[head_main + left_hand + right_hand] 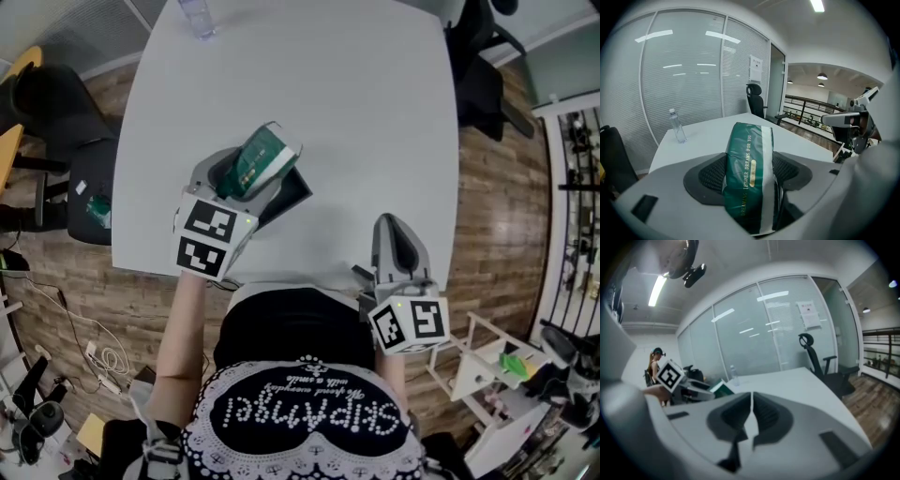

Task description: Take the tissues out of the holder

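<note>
Gripping the green tissue pack [749, 173] by its sides, the left gripper [242, 180] holds it over the dark holder [289, 197] near the table's [356, 112] near edge. Its long axis follows the jaws, with the free end toward the far edge. The slick wrap could slip, or snag and drag the unbraced holder; the right gripper [751, 399] is clenched and empty.

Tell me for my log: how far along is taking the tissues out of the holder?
Done: the left gripper is clamped on the green tissue pack. In hand: it is raised above the black holder. Left: setting it on the table; the right gripper is shut, empty.
</note>
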`<state>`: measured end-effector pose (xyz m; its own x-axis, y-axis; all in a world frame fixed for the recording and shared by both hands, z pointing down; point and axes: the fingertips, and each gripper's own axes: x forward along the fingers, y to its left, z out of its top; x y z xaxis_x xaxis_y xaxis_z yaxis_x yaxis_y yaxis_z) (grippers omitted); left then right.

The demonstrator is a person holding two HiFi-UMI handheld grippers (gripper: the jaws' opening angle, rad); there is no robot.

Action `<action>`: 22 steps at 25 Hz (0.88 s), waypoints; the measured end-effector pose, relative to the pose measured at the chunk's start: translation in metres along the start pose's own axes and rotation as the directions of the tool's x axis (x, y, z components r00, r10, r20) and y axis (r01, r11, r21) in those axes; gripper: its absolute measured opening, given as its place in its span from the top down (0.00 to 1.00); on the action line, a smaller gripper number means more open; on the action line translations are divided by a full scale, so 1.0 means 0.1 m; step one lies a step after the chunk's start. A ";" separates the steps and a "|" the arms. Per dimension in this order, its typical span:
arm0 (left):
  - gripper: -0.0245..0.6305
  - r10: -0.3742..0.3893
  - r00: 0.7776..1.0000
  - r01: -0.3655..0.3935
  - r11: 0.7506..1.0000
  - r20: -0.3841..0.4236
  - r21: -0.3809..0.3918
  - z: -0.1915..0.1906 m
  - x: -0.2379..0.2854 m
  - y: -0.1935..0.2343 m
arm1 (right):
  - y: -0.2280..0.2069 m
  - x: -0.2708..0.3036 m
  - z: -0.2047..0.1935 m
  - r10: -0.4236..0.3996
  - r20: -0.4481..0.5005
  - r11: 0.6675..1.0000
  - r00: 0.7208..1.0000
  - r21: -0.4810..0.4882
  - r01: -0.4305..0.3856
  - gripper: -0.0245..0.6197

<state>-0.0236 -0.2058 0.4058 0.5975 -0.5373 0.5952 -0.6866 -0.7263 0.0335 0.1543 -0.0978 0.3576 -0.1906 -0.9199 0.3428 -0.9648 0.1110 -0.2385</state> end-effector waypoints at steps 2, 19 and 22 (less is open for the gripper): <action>0.46 0.023 0.999 -0.023 1.000 0.041 -0.008 0.09 -0.04 0.04 | -0.02 -0.01 0.01 -0.004 0.003 1.000 1.000 -0.001 0.004 0.91; 0.46 0.178 0.930 -0.167 0.984 0.323 -0.061 0.71 -0.53 0.26 | -0.49 -0.22 0.44 -0.117 0.109 0.993 0.987 -0.022 0.120 0.91; 0.46 0.187 0.915 -0.177 0.982 0.357 -0.063 0.78 -0.62 0.27 | -0.50 -0.22 0.49 -0.116 0.121 0.992 0.986 -0.029 0.120 0.91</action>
<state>-0.0469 -0.2250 0.3072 0.5660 -0.7809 0.2642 -0.8060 -0.5915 -0.0217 0.2159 -0.1019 0.3180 -0.0541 -0.9653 0.2555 -0.9855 0.0103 -0.1695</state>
